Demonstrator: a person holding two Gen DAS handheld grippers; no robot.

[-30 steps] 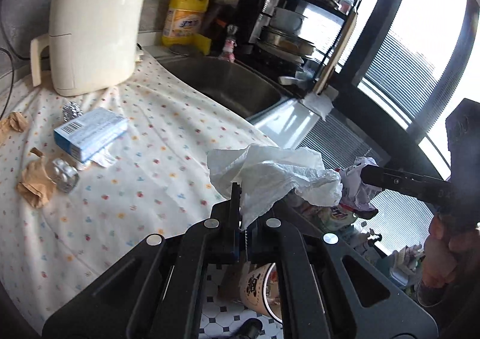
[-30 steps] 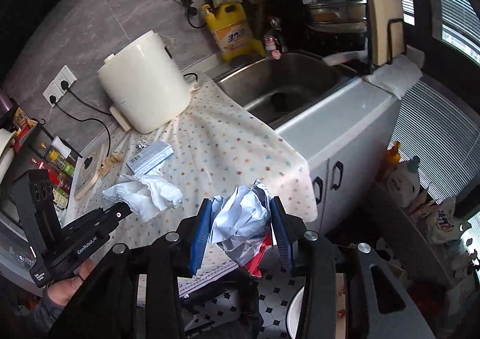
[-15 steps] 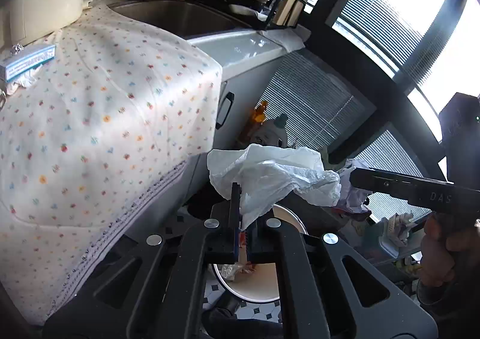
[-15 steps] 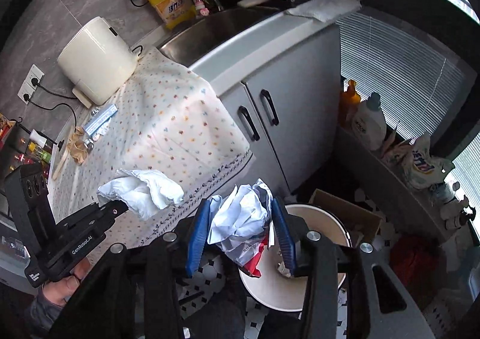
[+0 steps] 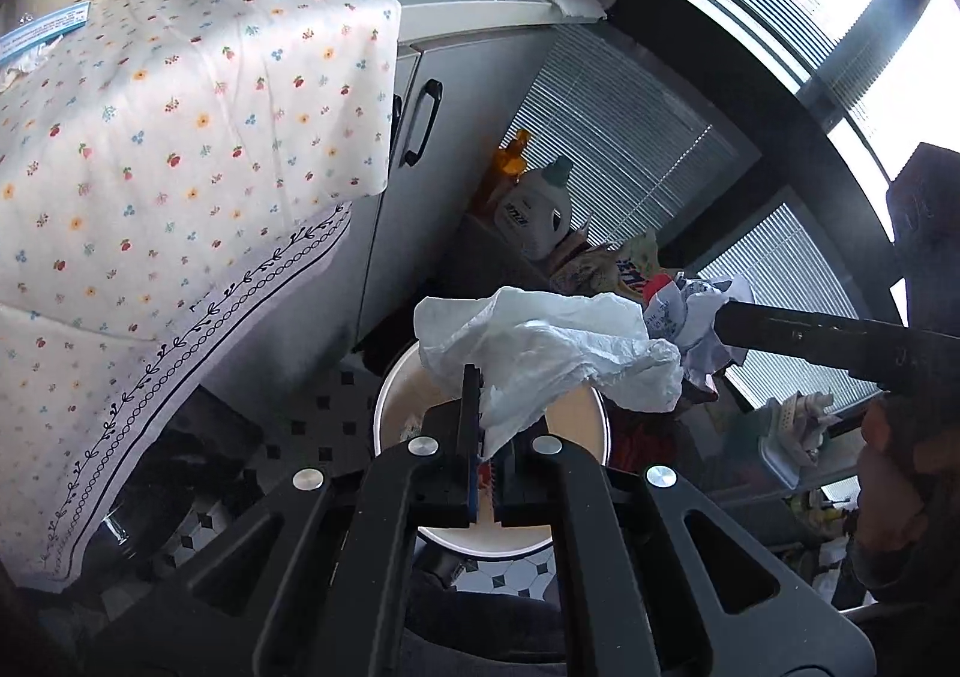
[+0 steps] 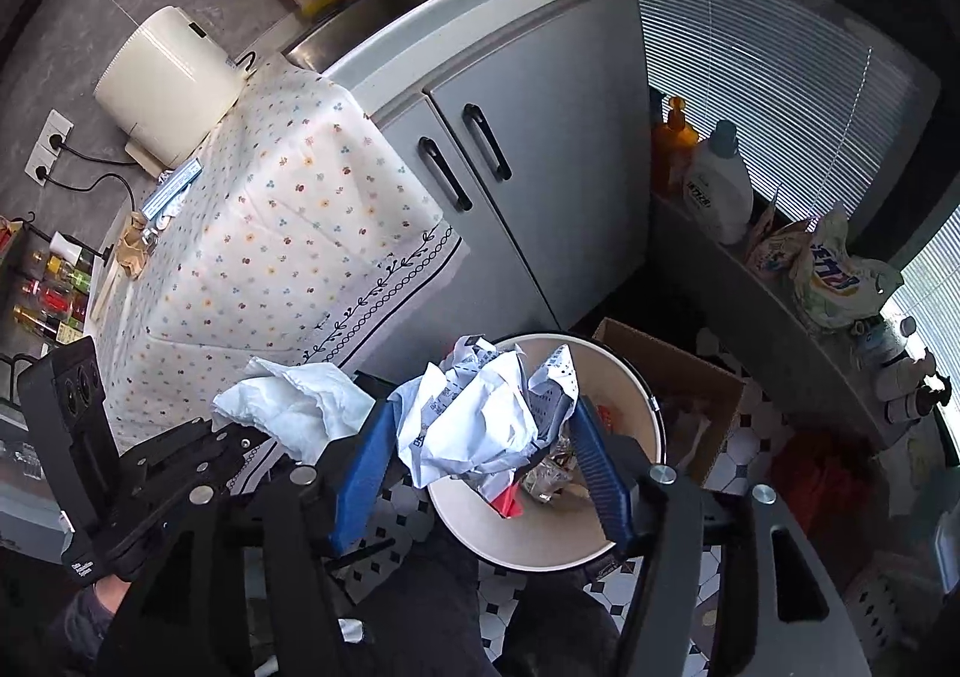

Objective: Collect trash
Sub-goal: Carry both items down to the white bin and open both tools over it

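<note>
My left gripper (image 5: 489, 407) is shut on a crumpled white tissue (image 5: 552, 353) and holds it above a round white trash bin (image 5: 390, 395) on the tiled floor. My right gripper (image 6: 480, 425) is shut on a crumpled printed paper wad (image 6: 474, 419), directly over the same bin (image 6: 624, 395), which holds some trash. The tissue (image 6: 294, 407) and the left gripper (image 6: 240, 437) show at the left of the right wrist view. The paper wad (image 5: 690, 311) shows at the right of the left wrist view.
A flowered cloth (image 5: 180, 137) hangs over the counter edge, with a blue box (image 6: 174, 185) and brown scraps on top. Grey cabinet doors (image 6: 510, 137) stand behind the bin. A cardboard box (image 6: 678, 377) and a low shelf of detergent bottles (image 6: 720, 185) lie to the right.
Both grippers have swung from over the counter down toward the floor, each still holding its trash. The bin has come to lie directly beneath them and looks closer.
</note>
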